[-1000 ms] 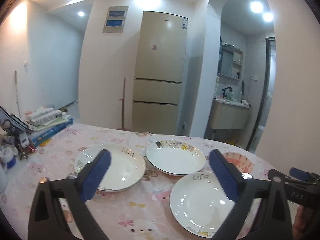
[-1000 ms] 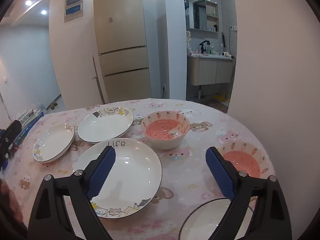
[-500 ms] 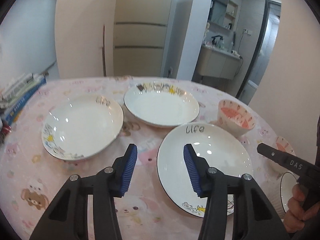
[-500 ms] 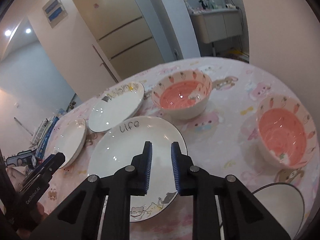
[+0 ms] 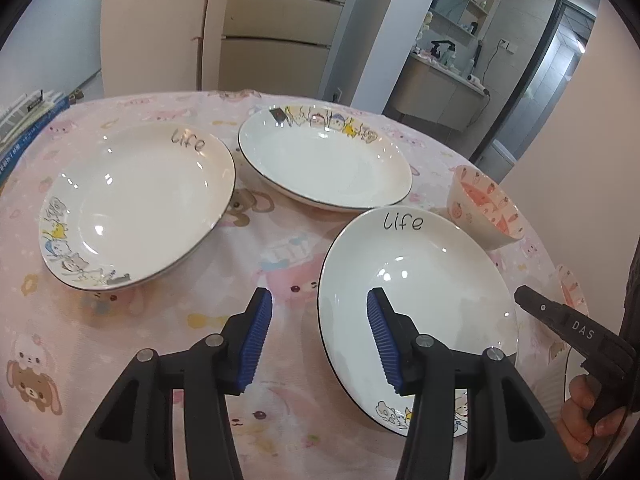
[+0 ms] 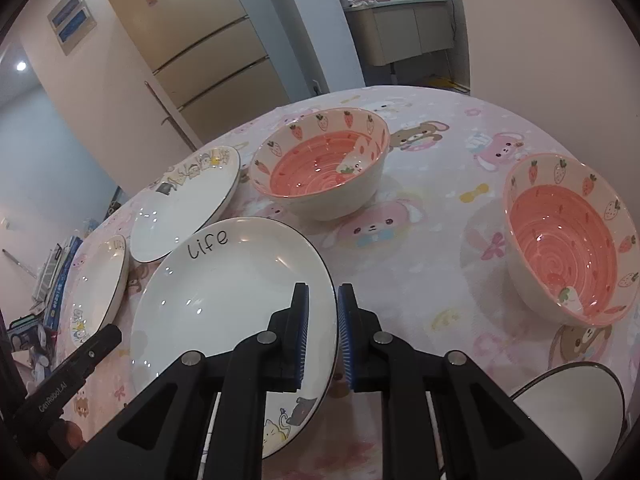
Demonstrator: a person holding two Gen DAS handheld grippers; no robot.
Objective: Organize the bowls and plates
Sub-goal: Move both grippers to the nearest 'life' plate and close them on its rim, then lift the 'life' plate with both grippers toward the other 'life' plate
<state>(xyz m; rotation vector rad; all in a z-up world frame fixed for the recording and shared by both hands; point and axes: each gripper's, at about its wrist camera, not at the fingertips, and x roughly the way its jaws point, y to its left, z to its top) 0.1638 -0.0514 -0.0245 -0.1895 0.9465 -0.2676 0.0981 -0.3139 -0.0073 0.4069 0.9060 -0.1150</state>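
Scene: We hover over a round table (image 5: 280, 264) in a pink cartoon cloth, set with three white plates and two strawberry bowls.
Nearest plate: The "Life" plate (image 6: 224, 292) lies flat just ahead of both tools; a second "Life" plate (image 5: 132, 200) and a cartoon-rimmed plate (image 5: 324, 164) lie beyond it, close together.
Bowls: One bowl (image 6: 320, 168) sits behind the nearest plate, the other bowl (image 6: 568, 240) well off to its right.
Left gripper (image 5: 316, 340): Half spread, straddling the plate's left rim, its pads not touching it.
Right gripper (image 6: 322, 332): Narrowing, nearly pressed together, the plate's right rim in the slit; we cannot tell whether the pads bite.
Handling: Glazed ceramic, we judge: stiff, slick, weighty, breakable.
Hold: Pinch the raised rim from opposite sides and lift level.
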